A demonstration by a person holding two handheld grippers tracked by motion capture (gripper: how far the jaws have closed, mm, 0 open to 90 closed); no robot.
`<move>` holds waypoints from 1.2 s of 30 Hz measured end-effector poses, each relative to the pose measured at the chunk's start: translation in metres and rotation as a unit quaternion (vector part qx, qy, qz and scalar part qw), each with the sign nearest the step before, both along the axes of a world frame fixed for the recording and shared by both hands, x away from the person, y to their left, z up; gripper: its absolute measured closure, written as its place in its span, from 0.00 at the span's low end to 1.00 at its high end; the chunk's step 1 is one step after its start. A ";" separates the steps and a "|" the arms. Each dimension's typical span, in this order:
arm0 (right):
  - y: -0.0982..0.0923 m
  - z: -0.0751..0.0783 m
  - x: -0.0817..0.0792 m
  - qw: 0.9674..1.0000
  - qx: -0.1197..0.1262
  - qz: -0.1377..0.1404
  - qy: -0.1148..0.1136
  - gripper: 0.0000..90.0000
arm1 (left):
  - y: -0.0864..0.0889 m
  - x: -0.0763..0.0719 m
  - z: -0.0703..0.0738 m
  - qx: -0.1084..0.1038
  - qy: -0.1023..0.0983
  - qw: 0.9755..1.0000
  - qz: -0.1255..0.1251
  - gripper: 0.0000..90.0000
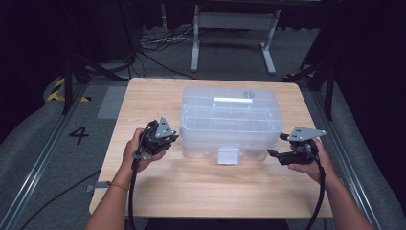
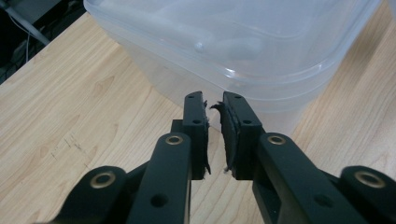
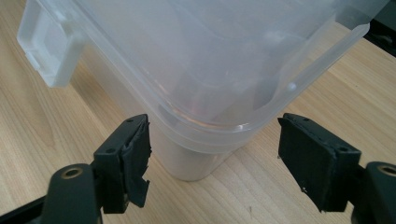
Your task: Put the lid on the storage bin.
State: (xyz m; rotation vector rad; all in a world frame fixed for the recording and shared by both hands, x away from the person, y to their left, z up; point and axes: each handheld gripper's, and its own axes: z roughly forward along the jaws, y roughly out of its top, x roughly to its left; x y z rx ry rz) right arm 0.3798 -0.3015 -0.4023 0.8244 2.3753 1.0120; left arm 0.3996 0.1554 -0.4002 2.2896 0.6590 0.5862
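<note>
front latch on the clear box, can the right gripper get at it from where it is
Probably yes: the right gripper, jaws open, sits by the box's near right corner, with bare table between it and the latch.

left tongs (image 2: 214, 135): narrow gap, nothing between | clear plastic box (image 2: 243, 42): just ahead | wooden table (image 2: 70, 121)

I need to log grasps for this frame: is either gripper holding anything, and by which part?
Nothing is held. The left gripper, nearly shut, and the open right gripper sit beside the clear lidded box without gripping it.

high view overhead; gripper views close, sharing box (image 1: 230, 122).
</note>
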 end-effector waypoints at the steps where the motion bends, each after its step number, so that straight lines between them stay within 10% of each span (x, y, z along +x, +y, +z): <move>1: 0.000 0.001 0.000 1.000 0.000 -0.001 -0.002 0.28 | 0.000 0.000 0.000 0.000 0.001 1.000 -0.001 0.84; 24: -0.018 0.018 -0.012 0.997 -0.072 0.001 -0.016 0.30 | 0.018 -0.026 -0.007 0.064 0.019 0.998 -0.006 0.38; 36: -0.045 0.006 -0.026 0.998 -0.057 -0.022 -0.026 0.29 | 0.045 -0.037 -0.027 0.079 0.031 0.996 0.027 0.28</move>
